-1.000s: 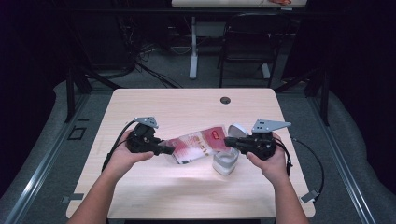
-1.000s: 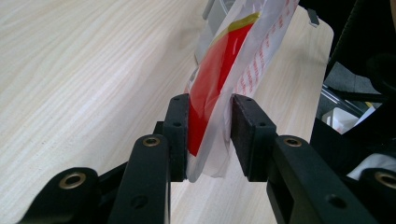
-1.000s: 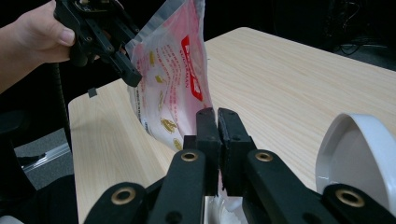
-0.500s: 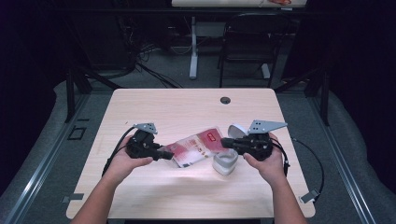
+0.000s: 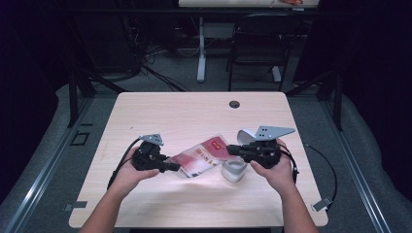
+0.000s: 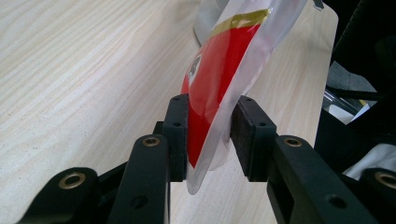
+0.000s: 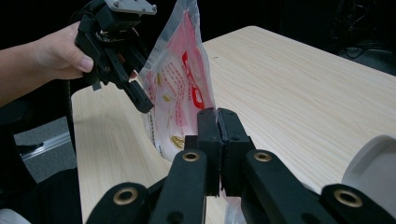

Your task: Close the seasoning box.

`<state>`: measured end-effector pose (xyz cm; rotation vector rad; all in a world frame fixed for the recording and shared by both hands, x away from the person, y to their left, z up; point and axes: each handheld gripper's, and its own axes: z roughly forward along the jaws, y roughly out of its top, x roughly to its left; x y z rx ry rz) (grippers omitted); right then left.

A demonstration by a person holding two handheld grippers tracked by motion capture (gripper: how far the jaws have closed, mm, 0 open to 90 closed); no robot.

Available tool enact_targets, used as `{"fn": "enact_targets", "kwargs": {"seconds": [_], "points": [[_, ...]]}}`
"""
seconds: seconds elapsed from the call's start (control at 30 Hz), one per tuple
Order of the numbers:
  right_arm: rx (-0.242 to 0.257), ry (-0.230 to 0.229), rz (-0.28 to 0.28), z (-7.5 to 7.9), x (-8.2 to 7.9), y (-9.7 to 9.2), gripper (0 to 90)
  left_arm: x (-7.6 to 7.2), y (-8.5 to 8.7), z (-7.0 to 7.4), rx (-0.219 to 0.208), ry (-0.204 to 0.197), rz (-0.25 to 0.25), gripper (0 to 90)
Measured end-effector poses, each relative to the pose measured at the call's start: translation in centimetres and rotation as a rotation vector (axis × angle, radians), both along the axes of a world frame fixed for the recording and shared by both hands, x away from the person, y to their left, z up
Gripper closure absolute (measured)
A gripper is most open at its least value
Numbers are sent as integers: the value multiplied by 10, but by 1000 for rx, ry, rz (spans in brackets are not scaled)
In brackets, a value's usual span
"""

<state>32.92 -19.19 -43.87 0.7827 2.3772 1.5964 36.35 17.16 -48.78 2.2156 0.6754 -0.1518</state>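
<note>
One clear plastic pouch with red print [image 5: 201,158] is held above the light wood table [image 5: 160,111], near its 6 o'clock half. The left gripper [image 6: 210,135] has its jaws parted around the pouch's lower edge, gaps either side, not clamping. The right gripper [image 7: 218,116] pinches the pouch's other edge tight. One white plastic container [image 5: 234,171] sits under the right gripper. The 12 o'clock half lies bare apart from one dark grommet hole [image 5: 234,104].

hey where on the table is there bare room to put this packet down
The far half of the table is bare, bordered by the far edge and its grommet hole. The left side, beside the left gripper, is free too. It is crowded centre-right, around the white container under the packet and the right gripper.
</note>
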Motion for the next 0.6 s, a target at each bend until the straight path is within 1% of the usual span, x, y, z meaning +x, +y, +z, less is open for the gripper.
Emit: {"fn": "enact_targets", "kwargs": {"seconds": [0.07,0.17,0.27,0.3,0.33,0.37,0.4,0.43,0.5,0.57,0.6], "points": [[-18,-7,-2,1,-1,2,893,0,1,-2,4,-3,3,685],[-28,-10,1,1,-2,6,893,-1,3,-6,-2,3,4,686],[-37,-9,7,1,-2,11,893,-4,5,-11,8,-6,3,685],[-42,-10,9,1,-3,13,893,-5,6,-13,7,-7,10,685],[-46,-11,12,2,-3,14,894,-6,7,-14,14,-10,14,685],[-46,-12,15,2,-4,16,894,-6,8,-16,6,-5,7,684],[-54,-16,20,3,-4,18,894,-6,9,-18,12,-9,14,684],[-59,-18,22,3,-5,20,895,-6,11,-19,1,-7,8,684],[-81,-30,24,4,-6,25,895,-7,13,-22,3,-11,21,685],[-106,-37,29,4,-7,30,895,-8,16,-26,-5,-6,21,685],[-114,-37,34,4,-7,33,894,-8,18,-29,4,-13,31,685]]}}
